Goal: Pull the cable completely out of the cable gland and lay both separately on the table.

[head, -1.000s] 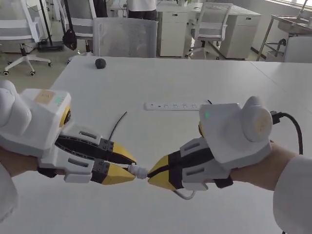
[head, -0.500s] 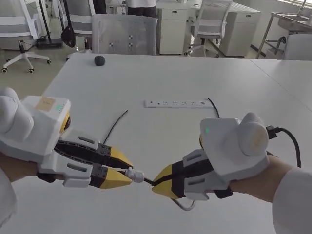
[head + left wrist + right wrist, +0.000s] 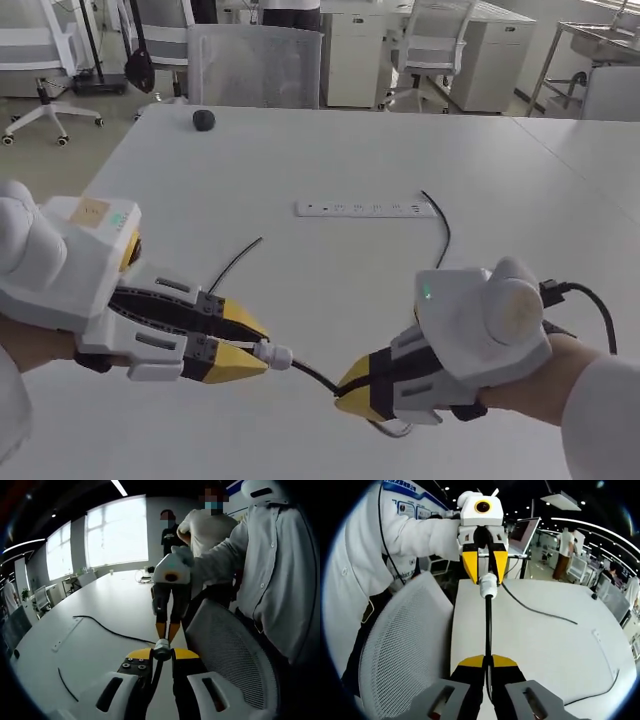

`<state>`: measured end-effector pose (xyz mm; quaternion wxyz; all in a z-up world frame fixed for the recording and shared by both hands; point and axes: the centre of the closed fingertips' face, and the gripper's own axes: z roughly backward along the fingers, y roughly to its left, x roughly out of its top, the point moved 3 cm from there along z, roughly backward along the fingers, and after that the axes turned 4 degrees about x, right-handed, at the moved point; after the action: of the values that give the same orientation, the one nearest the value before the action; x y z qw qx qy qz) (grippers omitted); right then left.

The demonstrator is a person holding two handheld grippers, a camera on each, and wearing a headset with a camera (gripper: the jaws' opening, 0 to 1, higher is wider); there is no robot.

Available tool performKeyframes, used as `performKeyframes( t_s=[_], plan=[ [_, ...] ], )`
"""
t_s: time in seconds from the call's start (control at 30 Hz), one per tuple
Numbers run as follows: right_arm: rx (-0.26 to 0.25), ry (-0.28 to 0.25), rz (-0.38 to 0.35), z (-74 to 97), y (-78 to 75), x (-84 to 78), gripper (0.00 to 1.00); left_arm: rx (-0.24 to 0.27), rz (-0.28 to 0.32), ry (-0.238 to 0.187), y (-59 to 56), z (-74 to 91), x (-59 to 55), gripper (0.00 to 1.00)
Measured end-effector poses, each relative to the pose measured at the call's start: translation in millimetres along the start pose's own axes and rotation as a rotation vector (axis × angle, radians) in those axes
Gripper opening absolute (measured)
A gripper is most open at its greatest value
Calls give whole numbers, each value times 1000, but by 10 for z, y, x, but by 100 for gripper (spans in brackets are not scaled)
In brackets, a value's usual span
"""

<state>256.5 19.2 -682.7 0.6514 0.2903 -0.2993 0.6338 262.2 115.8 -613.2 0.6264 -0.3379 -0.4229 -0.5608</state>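
**Lead:** Where do we find the cable gland (image 3: pixel 275 354)?

**Second:** Clear of the table (image 3: pixel 330 150), at the tip of the left gripper (image 3: pixel 262 346). That gripper's jaws are pressed onto the gland's white body. In the left gripper view it sits right between the yellow tips.

**Lead:** And the cable (image 3: pixel 314 375)?

**Second:** We record it as black. In the head view it leaves the gland's nose and runs taut toward 4 o'clock to the right gripper (image 3: pixel 342 392). That gripper's jaws pinch the cable itself. Its own view shows the yellow tips drawn together on it, and the cable runs straight to 12 o'clock into the gland.

**Lead:** So the two are joined?

**Second:** We note the cable seated in the gland. A bare stretch spans the gap between the grippers, which stand near each other but apart.

**Lead:** What else lies on the table?

**Second:** A white power strip (image 3: pixel 365 210) lies at 12 o'clock of the grippers, and its black cord (image 3: pixel 443 235) curves toward 5 o'clock. A dark round object (image 3: pixel 203 119) sits at 11 o'clock, near the far edge. A black length (image 3: pixel 238 262) lies beside the left gripper and points toward 1 o'clock. We cannot tell whether it joins the gland.
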Motion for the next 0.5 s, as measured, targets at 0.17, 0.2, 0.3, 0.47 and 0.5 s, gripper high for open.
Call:
performKeyframes(
  t_s=[0.17, 0.2, 0.3, 0.47, 0.5],
  plan=[
    [-7, 52, -13, 0, -25, -200, 0, 1, -2, -5, 9, -6, 13, 14],
    [-9, 62, -16, 2, -33, -248, 0, 1, -3, -4, 9, -8, 14, 14],
    [-10, 87, -31, 8, -48, -363, 0, 1, -4, -6, 12, -8, 19, 14],
    [-12, 118, -56, 14, -69, -537, 0, 3, -5, -5, 16, -10, 17, 14],
    [-14, 125, -61, 14, -75, -572, 0, 2, -4, -6, 15, -12, 16, 14]
  ],
)
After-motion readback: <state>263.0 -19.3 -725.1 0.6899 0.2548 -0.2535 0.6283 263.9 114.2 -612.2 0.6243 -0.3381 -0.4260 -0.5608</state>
